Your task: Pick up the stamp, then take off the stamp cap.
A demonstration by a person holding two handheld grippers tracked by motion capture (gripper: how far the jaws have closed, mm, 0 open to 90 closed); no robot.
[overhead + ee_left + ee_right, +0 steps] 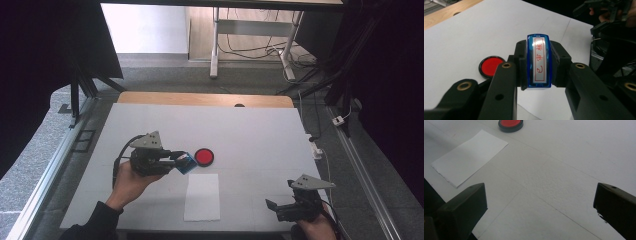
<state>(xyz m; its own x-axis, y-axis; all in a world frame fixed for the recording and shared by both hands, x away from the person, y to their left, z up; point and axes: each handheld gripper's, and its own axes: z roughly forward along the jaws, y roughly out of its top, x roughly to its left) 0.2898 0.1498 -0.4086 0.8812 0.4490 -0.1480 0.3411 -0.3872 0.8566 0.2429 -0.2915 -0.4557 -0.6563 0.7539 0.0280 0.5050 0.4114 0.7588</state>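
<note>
Stamp clamped in L gripper, held clear of the table, inking step looked in hand.
L gripper [181,161] jaws pinched blue stamp [539,61]; red ink pad [204,156] just beyond tips, paper sheet [202,197] nearby. R gripper [271,204] jaws wide, empty. Next, prob.: bring stamp face square over sheet.

The claw's black pads hide both long sides of the blue stamp [539,62].

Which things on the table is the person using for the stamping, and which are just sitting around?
In use:
- blue stamp, clamped in the left claw
- red ink pad
- white paper sheet

Just around:
- right claw, open and holding nothing
- desk legs and cables beyond the table
</note>
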